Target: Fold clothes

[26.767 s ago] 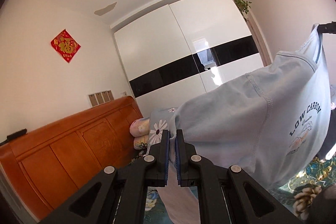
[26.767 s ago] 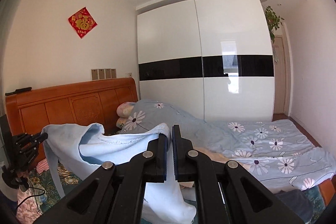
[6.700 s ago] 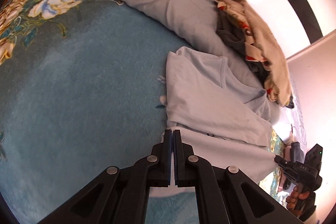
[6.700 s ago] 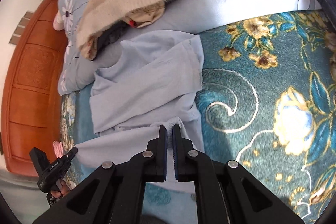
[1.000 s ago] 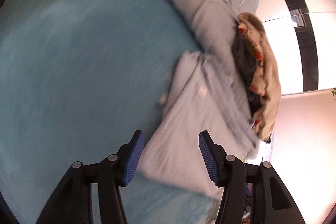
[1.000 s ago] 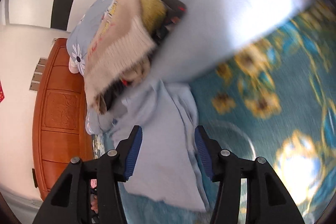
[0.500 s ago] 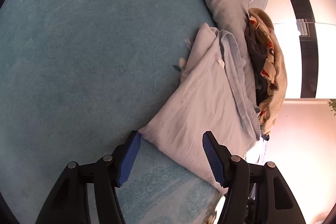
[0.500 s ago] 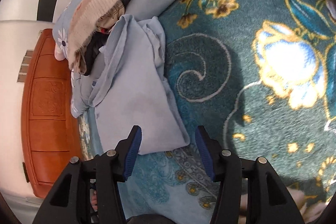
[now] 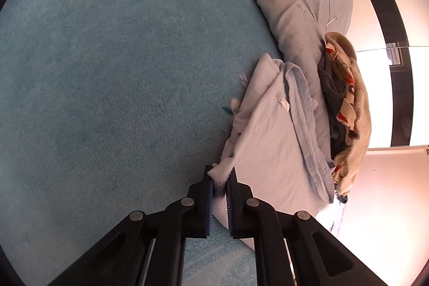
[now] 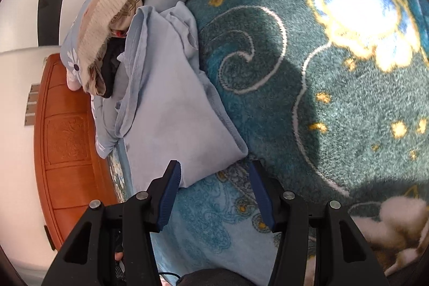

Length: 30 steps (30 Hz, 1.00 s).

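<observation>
A light blue garment [image 9: 278, 149] lies folded on the teal blanket [image 9: 112, 87]. It also shows in the right wrist view [image 10: 177, 119]. My left gripper [image 9: 219, 180] is shut on the garment's near corner. My right gripper [image 10: 214, 170] is open and empty, its fingers on either side of the garment's other near corner and just short of it.
A pile of clothes [image 9: 346, 109] with a beige knit on top lies on the flowered grey-blue duvet [image 9: 300, 2] beyond the garment. The pile also shows in the right wrist view [image 10: 112, 12]. An orange wooden headboard [image 10: 67, 141] stands at the left.
My left gripper has closed on the near corner of the garment. My right gripper has stayed open and moved slightly closer to the other corner.
</observation>
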Each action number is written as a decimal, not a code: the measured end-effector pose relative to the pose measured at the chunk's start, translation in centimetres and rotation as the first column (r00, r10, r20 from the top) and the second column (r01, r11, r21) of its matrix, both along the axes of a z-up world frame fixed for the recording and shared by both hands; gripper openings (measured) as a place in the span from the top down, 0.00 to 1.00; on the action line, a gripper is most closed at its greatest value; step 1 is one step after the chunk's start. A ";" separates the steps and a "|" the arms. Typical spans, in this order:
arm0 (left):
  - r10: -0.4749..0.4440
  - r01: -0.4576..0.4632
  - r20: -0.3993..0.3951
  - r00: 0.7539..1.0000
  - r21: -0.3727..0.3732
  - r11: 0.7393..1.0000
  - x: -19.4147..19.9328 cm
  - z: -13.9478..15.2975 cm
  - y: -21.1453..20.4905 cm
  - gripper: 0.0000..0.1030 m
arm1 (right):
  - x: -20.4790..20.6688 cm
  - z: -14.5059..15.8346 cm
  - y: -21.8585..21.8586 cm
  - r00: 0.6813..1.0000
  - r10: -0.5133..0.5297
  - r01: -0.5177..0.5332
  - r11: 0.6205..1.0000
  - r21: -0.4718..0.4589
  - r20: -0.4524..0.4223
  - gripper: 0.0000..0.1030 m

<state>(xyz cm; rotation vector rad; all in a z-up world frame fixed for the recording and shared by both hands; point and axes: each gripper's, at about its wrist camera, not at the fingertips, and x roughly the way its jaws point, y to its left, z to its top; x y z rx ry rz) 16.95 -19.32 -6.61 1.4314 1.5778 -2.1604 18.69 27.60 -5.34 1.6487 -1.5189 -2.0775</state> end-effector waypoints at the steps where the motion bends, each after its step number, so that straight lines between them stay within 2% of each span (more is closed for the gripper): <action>1: 0.006 -0.005 -0.004 1.000 0.012 1.000 0.0 -0.1 -0.1 0.92 | -0.1 -0.2 -0.1 1.000 -0.012 0.012 1.000 -0.006 0.000 0.47; 4: 0.019 -0.019 -0.009 1.000 0.034 0.999 0.1 -0.2 -0.1 0.92 | -0.4 -0.8 -0.3 0.998 -0.062 0.062 0.998 -0.025 -0.010 0.48; 5: 0.020 -0.020 -0.011 1.000 0.034 0.999 0.1 -0.1 -0.1 0.92 | -0.4 -0.9 -0.3 0.996 -0.087 0.087 0.996 -0.036 -0.012 0.51; 6: 0.019 -0.019 -0.012 1.000 0.033 0.999 0.1 0.0 0.0 0.92 | -0.4 -1.1 -0.1 0.994 -0.108 0.107 0.993 -0.045 -0.011 0.55; 8: 0.009 -0.009 -0.015 1.000 0.021 1.000 0.1 0.4 0.2 0.91 | -0.3 -1.3 0.4 0.990 -0.142 0.141 0.988 -0.059 -0.005 0.72; 11: -0.008 0.008 -0.019 1.000 0.002 1.000 0.2 1.3 0.4 0.92 | -0.5 -1.2 1.2 0.985 -0.173 0.172 0.982 -0.075 -0.005 0.81; 19: -0.070 0.069 -0.001 0.998 -0.035 0.997 3.1 3.8 1.5 0.92 | -0.8 2.5 1.6 0.989 -0.118 0.115 0.993 -0.030 -0.085 0.94; 27: -0.119 0.120 0.076 0.990 -0.013 0.993 9.0 3.4 1.0 0.92 | 4.2 4.4 3.4 0.993 -0.082 0.082 0.997 0.001 -0.084 0.96; 30: -0.107 0.109 0.102 0.989 -0.012 0.994 10.7 2.6 0.3 0.94 | 6.0 4.4 3.9 0.995 -0.077 0.078 0.997 0.020 -0.060 0.96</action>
